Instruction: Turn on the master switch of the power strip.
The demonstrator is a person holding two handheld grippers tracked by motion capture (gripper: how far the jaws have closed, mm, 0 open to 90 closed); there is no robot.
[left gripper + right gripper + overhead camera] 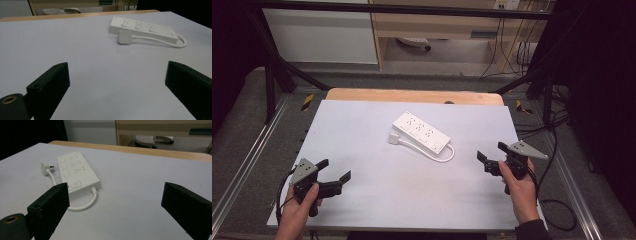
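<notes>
A white power strip (421, 131) (142, 29) (78, 173) lies flat near the middle of the white table top (377, 185). Its short cable (439, 156) (83, 205) loops back along one side and ends in a white plug (394, 138) (124, 37) (46, 168) lying beside the strip. My left gripper (334, 170) (117, 82) is held at the near left of the table, open, nothing between its jaws. At the right edge of the table, my right gripper (492, 151) (115, 205) is open too, its jaws apart and pointing toward the strip.
A wooden table edge (412, 95) runs behind the white sheet. Black frame bars (402, 9) and metal rails (242, 170) surround the table. Loose black cables (557, 210) lie on the floor at the right. A cabinet (327, 35) stands beyond.
</notes>
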